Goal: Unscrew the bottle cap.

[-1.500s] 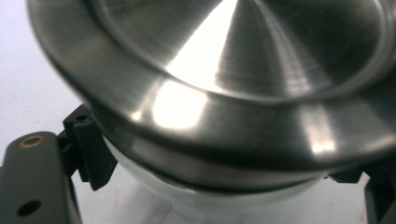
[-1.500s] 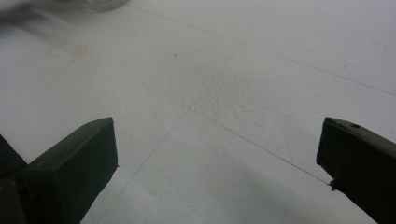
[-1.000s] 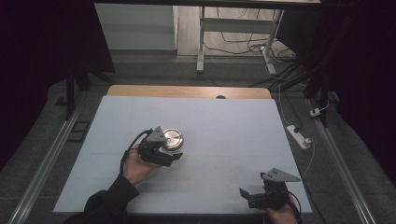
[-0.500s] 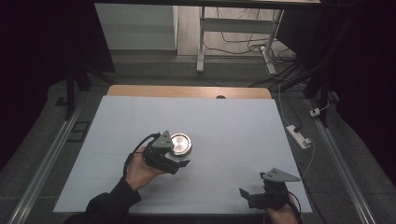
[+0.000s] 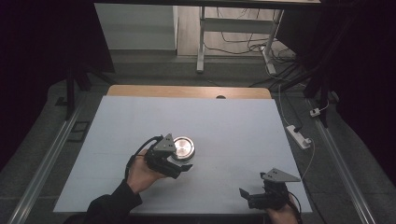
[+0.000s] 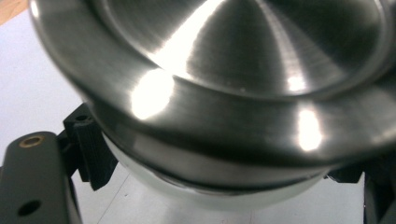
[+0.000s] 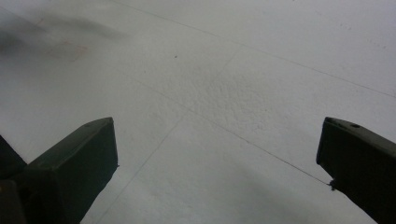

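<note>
Sliding toward the person's right, the left gripper (image 5: 180,161) is carrying the steel-lidded round container (image 5: 183,147) across the white table (image 5: 233,126) compared with a second ago; I judge a carry or push toward the middle is under way. From the high view, the container is sitting between and just ahead of those jaws, with bare sheet lying open beyond the jaw tips on every side and the table edges well apart.

Seen through the left gripper view, the container (image 6: 224,93) is pressing close between both jaws, which are closing on its pale body beneath the lid rim.

Along the right gripper view, the right gripper (image 7: 219,158) is holding its jaws wide apart over bare table (image 7: 233,70), gripping nothing.
</note>
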### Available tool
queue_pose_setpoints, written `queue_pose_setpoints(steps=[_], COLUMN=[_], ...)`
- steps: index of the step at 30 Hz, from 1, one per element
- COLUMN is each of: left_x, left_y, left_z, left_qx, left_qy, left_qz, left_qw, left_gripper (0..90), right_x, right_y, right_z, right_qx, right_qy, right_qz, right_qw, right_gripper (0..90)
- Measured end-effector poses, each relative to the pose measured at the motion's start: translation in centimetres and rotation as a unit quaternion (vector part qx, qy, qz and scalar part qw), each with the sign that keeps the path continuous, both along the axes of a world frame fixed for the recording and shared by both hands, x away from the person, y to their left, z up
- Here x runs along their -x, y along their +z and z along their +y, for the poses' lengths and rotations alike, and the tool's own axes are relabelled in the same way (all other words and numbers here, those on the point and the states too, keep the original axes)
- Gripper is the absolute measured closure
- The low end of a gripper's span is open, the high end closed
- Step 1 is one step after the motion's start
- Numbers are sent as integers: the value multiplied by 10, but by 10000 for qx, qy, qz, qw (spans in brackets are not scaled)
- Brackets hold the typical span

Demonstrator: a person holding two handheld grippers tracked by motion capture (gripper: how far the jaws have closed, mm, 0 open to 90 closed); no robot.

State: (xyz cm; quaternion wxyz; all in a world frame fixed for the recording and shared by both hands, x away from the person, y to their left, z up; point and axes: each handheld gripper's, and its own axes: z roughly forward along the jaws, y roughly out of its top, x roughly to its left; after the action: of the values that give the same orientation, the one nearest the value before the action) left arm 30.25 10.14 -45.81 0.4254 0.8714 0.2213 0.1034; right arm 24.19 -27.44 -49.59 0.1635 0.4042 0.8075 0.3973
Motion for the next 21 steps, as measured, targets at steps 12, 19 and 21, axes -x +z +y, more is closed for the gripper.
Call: queue_pose_setpoints(steps=[12, 19, 21], left_x=[-1, -2, -3], left_y=[-3, -3, -4], left_z=[4, 7, 8], left_qx=[44, 77, 116], left_qy=[-8, -16, -36], left_qz=[14, 17, 49], left_qw=[10000, 10000, 9999], left_gripper=[155, 155, 155], right_x=[2, 3, 3], right_y=[6, 15, 16], right_z=[7, 17, 19], right_qx=[-182, -230, -238], right_qy=[199, 433, 468], right_qz=[-42, -271, -284], right_qw=[9996, 9984, 9982], right_gripper=[0, 0, 0])
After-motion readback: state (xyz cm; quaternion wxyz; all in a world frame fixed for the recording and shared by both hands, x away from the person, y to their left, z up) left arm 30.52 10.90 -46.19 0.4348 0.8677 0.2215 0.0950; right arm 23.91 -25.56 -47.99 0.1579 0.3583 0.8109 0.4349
